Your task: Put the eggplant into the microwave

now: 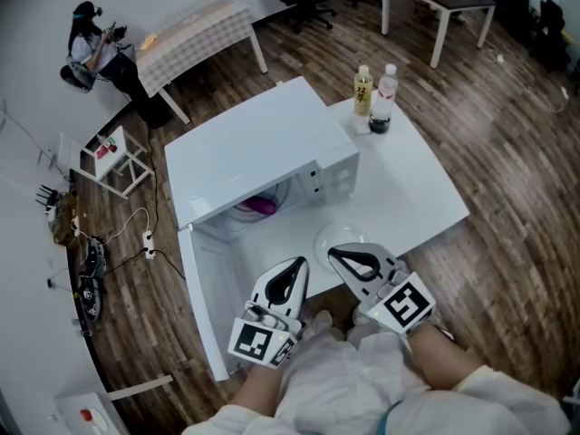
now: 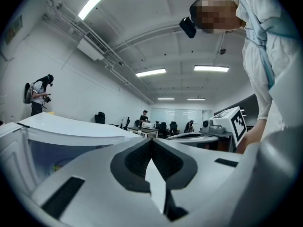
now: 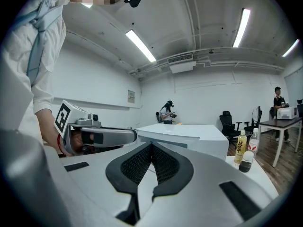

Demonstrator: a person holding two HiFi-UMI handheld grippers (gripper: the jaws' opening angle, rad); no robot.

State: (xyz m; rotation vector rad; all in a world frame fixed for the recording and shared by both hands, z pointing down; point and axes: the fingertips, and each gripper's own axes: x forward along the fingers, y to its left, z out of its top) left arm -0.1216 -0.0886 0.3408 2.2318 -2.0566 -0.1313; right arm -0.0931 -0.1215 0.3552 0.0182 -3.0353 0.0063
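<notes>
The white microwave point(image 1: 263, 143) stands on the white table point(image 1: 426, 198) with its door point(image 1: 207, 297) swung open toward me. A purple eggplant point(image 1: 261, 206) lies inside the cavity on the turntable. My left gripper point(image 1: 295, 265) is held just in front of the open cavity, shut, with nothing between its jaws. Beside it, my right gripper point(image 1: 336, 254) is also shut and empty, near the table's front edge. In the left gripper view the left gripper point(image 2: 151, 141) shows its pads pressed together; the right gripper point(image 3: 151, 144) shows the same in its own view.
An empty white plate point(image 1: 342, 239) sits on the table just beyond the right gripper. Two bottles point(image 1: 372, 93) and a small dark jar point(image 1: 379, 124) stand at the table's far corner. Cables point(image 1: 136, 238) lie on the wood floor at left. A person point(image 1: 95, 48) stands far left.
</notes>
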